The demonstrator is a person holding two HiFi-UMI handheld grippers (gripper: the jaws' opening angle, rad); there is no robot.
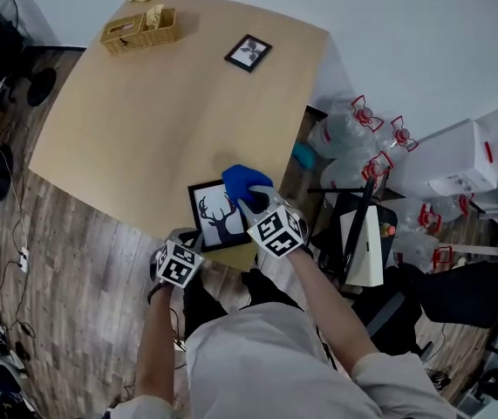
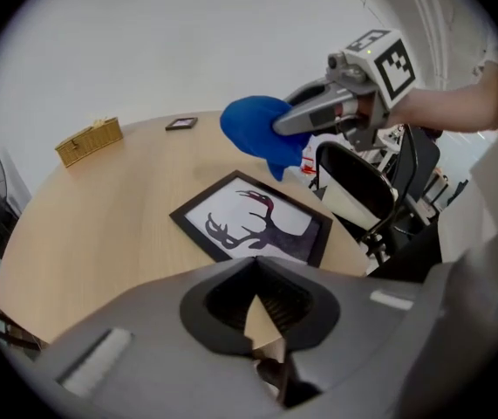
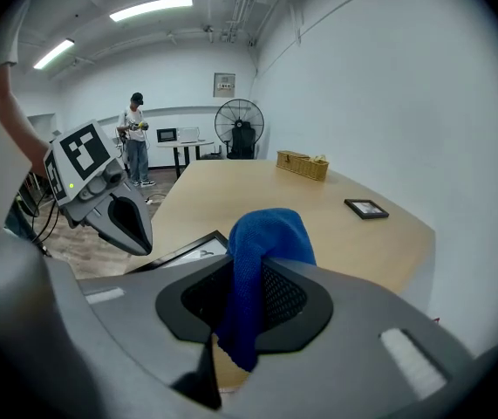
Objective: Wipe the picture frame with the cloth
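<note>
Fingers of the right gripper (image 3: 250, 273) pinch a blue cloth (image 3: 268, 232), raised just above the deer picture frame (image 1: 217, 216) lying flat at the counter's (image 1: 153, 120) near edge. The left gripper (image 2: 257, 267) points at the frame, fingers closed on nothing.

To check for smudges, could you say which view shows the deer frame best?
The left gripper view: the deer frame shows almost whole. The head view has the cloth overlapping its corner; the right gripper view shows only an edge.
</note>
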